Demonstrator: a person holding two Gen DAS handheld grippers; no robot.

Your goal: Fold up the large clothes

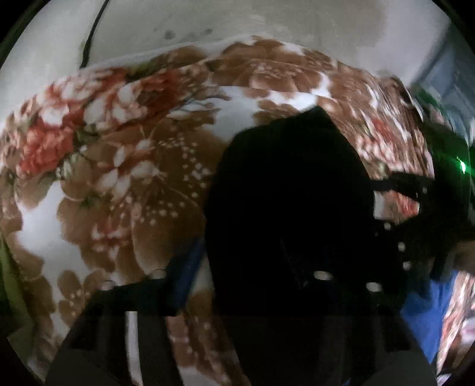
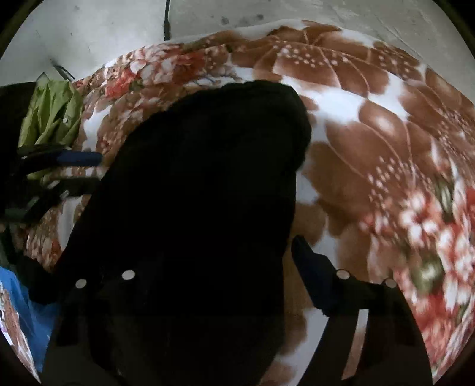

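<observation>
A black garment [image 1: 285,184] lies bunched on a brown, white and red floral blanket [image 1: 118,184]. In the left wrist view it covers my left gripper's [image 1: 237,261] right finger; the blue-padded left finger [image 1: 184,273] shows beside it, apart from the cloth. In the right wrist view the same black garment [image 2: 196,193] fills the middle and hides my right gripper's [image 2: 225,267] left finger; the right finger [image 2: 311,267] stands clear at its edge. Both pairs of jaws stand wide, with cloth lying between them. The other gripper [image 2: 59,166] shows at far left.
The floral blanket [image 2: 386,133] covers the work surface. A green garment [image 2: 50,115] lies at its left edge. A grey concrete floor [image 2: 104,32] with a black cable [image 2: 166,20] lies beyond. Blue cloth [image 1: 427,308] is at the lower right of the left view.
</observation>
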